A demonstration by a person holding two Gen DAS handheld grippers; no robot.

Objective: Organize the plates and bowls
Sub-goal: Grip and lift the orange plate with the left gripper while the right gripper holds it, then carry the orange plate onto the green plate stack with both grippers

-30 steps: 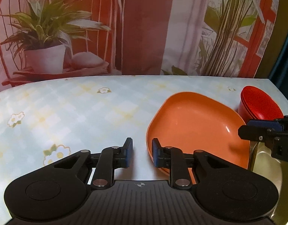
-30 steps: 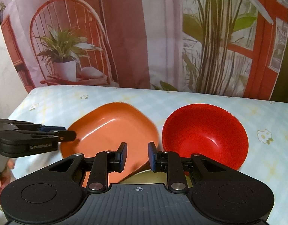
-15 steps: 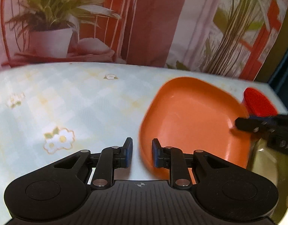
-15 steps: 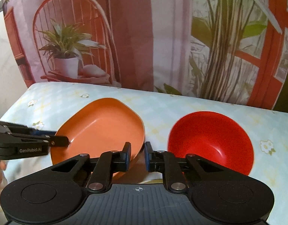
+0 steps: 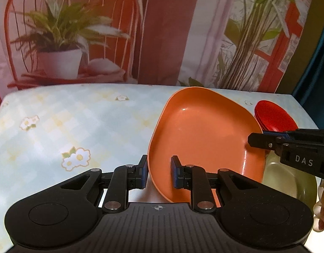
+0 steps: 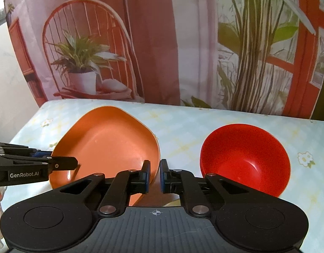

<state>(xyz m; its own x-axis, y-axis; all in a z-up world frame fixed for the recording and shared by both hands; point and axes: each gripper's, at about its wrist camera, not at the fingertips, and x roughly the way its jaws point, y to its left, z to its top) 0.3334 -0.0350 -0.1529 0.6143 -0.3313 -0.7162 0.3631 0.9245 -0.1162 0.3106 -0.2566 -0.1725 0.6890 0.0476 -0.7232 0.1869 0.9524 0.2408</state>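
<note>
An orange squarish plate is tilted up off the flowered tablecloth, held at two rims. My left gripper straddles its near left rim; the jaws stand around the rim with a gap showing. My right gripper is shut on the plate's right rim. The plate shows in the right wrist view too. A red bowl sits on the table to the right; in the left wrist view it lies behind the plate. Each gripper shows in the other's view.
A pale yellow-green dish lies under the orange plate's right side, partly hidden. The tablecloth stretches to the left. A printed backdrop with a plant and chair stands behind the table's far edge.
The orange plate has been lifted and tilted up at its left side. The right gripper's jaws have closed on its rim. The left gripper has moved around the plate's near rim.
</note>
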